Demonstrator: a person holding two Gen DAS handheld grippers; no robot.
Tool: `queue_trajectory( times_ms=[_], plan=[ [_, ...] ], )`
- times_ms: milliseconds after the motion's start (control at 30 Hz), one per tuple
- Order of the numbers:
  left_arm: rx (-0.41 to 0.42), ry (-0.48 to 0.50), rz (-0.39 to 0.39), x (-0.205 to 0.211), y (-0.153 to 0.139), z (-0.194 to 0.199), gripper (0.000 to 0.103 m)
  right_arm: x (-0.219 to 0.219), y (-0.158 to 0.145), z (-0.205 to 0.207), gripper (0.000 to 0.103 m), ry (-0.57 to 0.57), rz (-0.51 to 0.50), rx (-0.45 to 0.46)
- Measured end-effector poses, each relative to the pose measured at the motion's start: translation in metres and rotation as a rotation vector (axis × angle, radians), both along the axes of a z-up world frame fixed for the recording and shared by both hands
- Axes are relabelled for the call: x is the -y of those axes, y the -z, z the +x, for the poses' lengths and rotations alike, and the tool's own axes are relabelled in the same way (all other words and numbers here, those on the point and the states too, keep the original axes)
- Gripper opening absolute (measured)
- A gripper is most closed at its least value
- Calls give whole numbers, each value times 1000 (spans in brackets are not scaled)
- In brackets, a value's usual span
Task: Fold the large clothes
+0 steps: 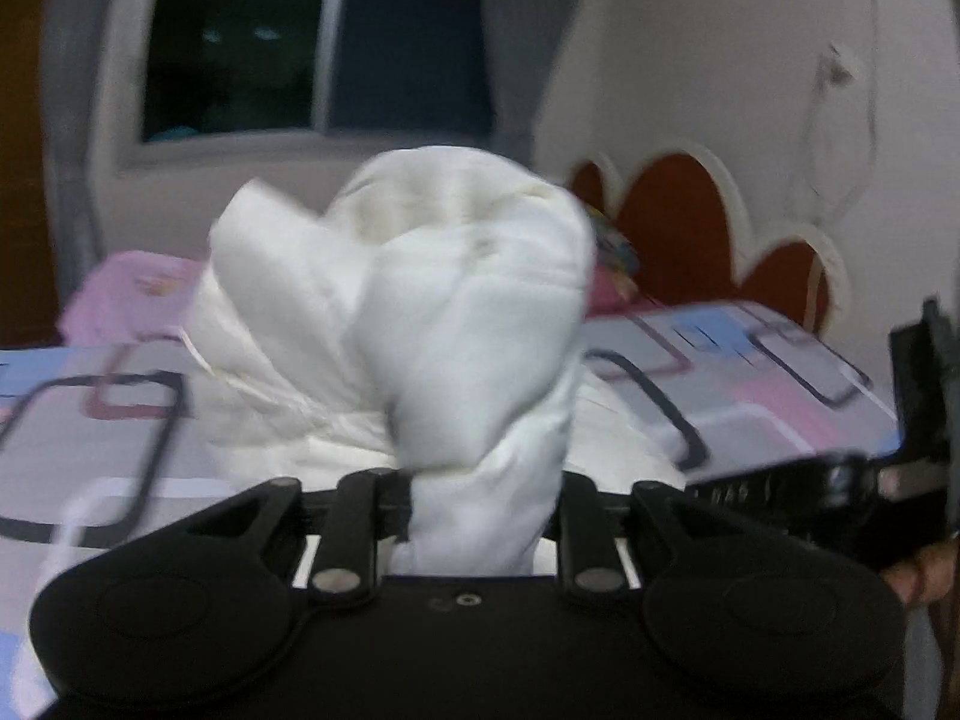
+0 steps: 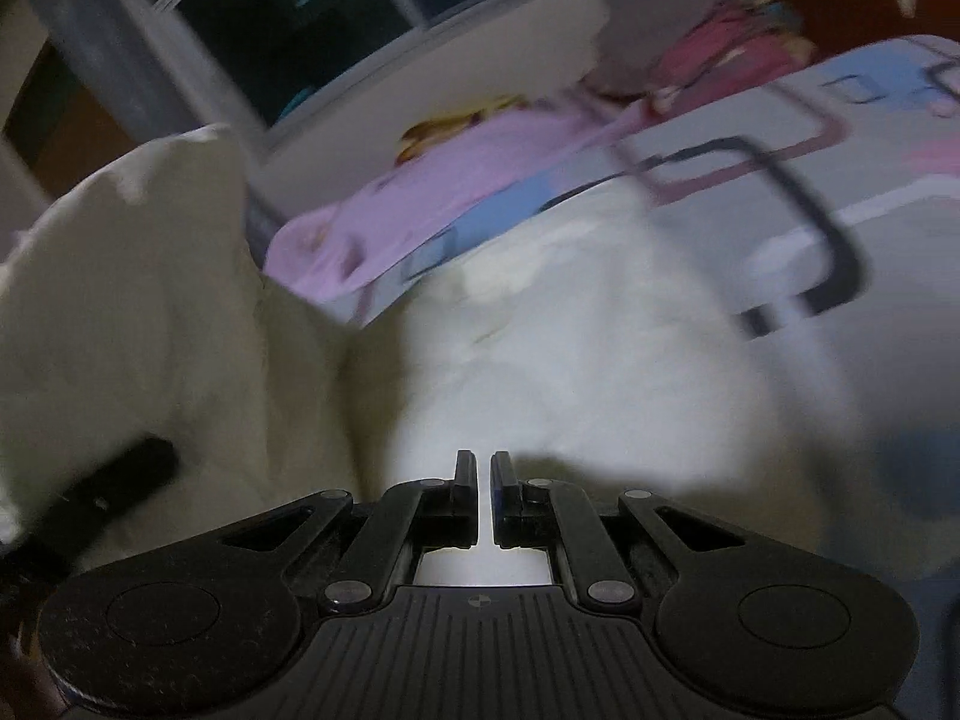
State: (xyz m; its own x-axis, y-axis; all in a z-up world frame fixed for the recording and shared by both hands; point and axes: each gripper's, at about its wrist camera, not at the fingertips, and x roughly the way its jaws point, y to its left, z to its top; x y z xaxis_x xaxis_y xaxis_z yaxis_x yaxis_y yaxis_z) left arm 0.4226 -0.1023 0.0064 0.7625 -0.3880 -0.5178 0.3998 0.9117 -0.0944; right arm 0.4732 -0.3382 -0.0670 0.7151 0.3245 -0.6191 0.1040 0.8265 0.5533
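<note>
No legible text anywhere.

Large white padded garment [image 1: 456,312] of soft quilted fabric, spread over a bed sheet patterned with grey, blue and pink rectangles [image 1: 750,384]. One thick bunched section lifted up off the rest, standing in a rounded, puffy fold with a second flap beside it. Main body [image 2: 588,360] lying flat and pale on the sheet, creased, with another raised fold at the left of the right wrist view. Edges blurred; seams faintly visible.
</note>
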Motion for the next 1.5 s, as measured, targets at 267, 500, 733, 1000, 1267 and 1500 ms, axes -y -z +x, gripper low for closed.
queue_trajectory(
  times_ms=[267,500,733,1000,1267,1500],
  plan=[
    [-214,172,-202,55,56,30,83,73,0,-26,6,111,30,-47],
    [-328,134,-534,14,82,43,90,88,-12,-36,73,133,45,23],
    [-362,92,-849,-22,102,38,103,84,-16,-24,73,90,41,47],
    [-426,-145,-833,-36,117,33,72,89,-23,-25,73,114,74,111],
    [-315,-158,-395,21,86,31,75,71,-30,-23,73,49,70,97],
    [-246,-179,-273,28,60,10,79,57,-16,-16,73,-7,60,41]
  ],
)
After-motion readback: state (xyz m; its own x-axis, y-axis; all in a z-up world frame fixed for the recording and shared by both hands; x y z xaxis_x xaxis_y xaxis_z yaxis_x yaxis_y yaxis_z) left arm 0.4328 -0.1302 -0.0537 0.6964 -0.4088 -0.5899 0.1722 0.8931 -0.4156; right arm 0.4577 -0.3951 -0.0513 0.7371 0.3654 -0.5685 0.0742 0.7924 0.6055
